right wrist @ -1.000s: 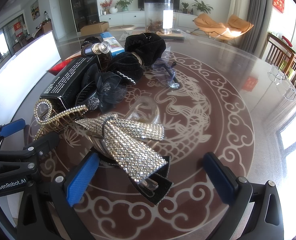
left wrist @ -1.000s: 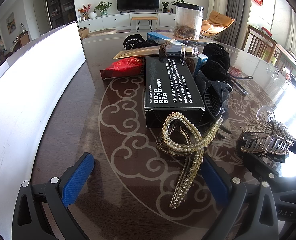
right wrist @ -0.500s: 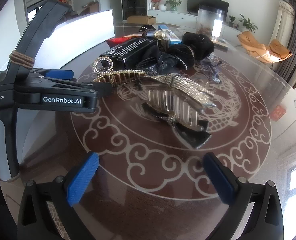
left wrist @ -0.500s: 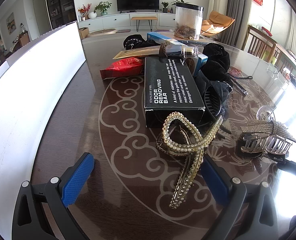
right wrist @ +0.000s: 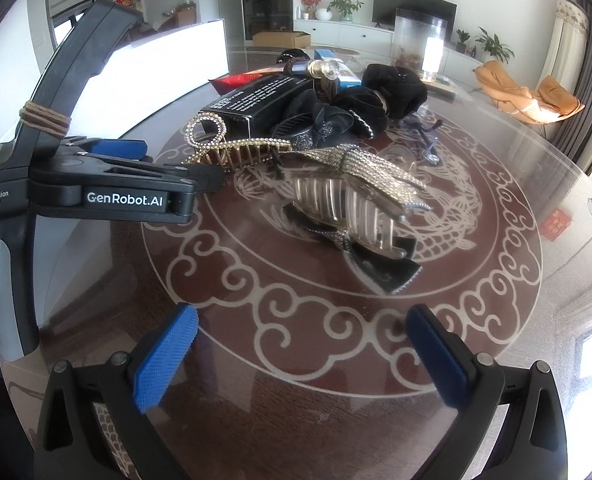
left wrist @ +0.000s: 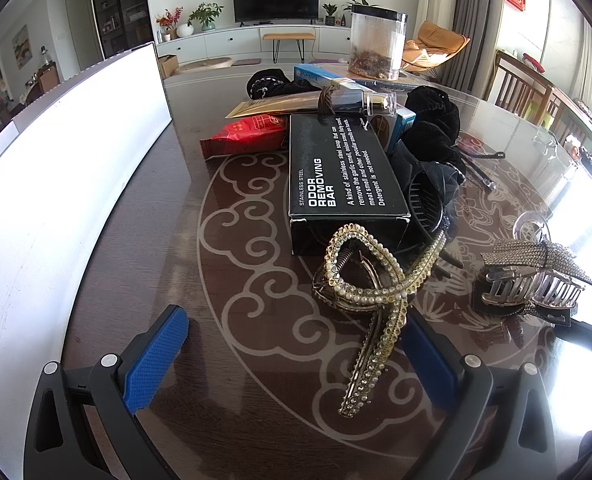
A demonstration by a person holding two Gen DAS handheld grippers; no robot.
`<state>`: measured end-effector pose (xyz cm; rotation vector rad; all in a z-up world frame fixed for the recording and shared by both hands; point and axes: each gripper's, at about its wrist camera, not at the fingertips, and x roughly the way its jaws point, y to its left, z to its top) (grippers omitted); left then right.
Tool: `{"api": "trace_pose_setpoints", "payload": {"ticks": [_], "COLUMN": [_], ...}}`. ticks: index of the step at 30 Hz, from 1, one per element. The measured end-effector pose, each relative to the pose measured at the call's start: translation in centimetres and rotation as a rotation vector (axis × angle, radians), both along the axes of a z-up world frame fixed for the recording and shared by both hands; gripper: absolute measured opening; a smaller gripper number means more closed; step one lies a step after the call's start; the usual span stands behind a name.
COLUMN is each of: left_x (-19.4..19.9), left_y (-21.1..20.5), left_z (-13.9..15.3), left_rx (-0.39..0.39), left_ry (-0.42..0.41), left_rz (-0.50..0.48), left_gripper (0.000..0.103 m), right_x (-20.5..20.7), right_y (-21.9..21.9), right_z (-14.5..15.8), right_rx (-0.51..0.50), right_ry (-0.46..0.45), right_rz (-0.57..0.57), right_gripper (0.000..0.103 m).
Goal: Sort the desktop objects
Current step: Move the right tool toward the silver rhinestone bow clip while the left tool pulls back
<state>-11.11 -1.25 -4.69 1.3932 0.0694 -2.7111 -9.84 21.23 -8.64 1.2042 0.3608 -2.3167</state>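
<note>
A silver rhinestone bow claw clip (right wrist: 360,200) lies on the patterned round table (right wrist: 304,416), ahead of my right gripper (right wrist: 300,360), which is open and holds nothing. A gold pearl hair clip (left wrist: 368,292) lies just ahead of my left gripper (left wrist: 292,360), reaching toward its right pad; the gripper is open and holds nothing. Behind this clip is a black "Odor Removing Bar" box (left wrist: 344,176). The right wrist view shows the left gripper (right wrist: 176,168) from the side, beside the gold clip (right wrist: 232,148). The silver clip (left wrist: 536,276) appears at the right in the left wrist view.
Behind the box lie a red packet (left wrist: 248,136), a gold tube with a clear cap (left wrist: 336,100), a blue box (left wrist: 396,128) and black scrunchies (left wrist: 432,128). A clear jar (left wrist: 376,48) stands farther back. A long white bin wall (left wrist: 56,180) runs along the left.
My right gripper has pulled back from the silver bow clip and swung round, so the clip now lies farther ahead and the left gripper shows at its left. The left gripper has not moved.
</note>
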Motion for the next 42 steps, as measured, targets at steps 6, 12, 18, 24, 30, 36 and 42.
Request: {"api": "trace_pose_setpoints", "payload": {"ticks": [6,12,18,24,30,36,42], "left_x": [0.01,0.00,0.03,0.04,0.03,0.02,0.47], "left_y": [-0.02,0.00,-0.04,-0.04,-0.04,-0.03,0.05], "left_z": [-0.01,-0.01,-0.01,-0.02,-0.01,-0.02,0.04], "left_rx": [0.000,0.000,0.000,0.000,0.000,0.000,0.004], "left_ry": [0.000,0.000,0.000,0.000,0.000,0.000,-0.020], "left_rz": [0.000,0.000,0.001,0.001,0.001,0.001,-0.002], "left_gripper": [0.103,0.103,0.103,0.103,0.103,0.103,0.103], "right_x": [0.12,0.13,0.13,0.13,0.14,0.12,0.26], "right_y": [0.04,0.00,0.01,0.07,0.01,0.00,-0.60], "right_z": [0.12,0.12,0.11,0.09,0.11,0.11,0.27], "right_rx": [0.002,0.002,0.002,0.002,0.002,0.004,0.002], "right_ry": [0.003,0.003,0.003,0.004,0.004,0.005,0.008], "right_rz": [0.000,0.000,0.000,0.000,0.000,0.000,0.000], "right_gripper": [0.103,0.103,0.103,0.103,0.103,0.103,0.103]}}
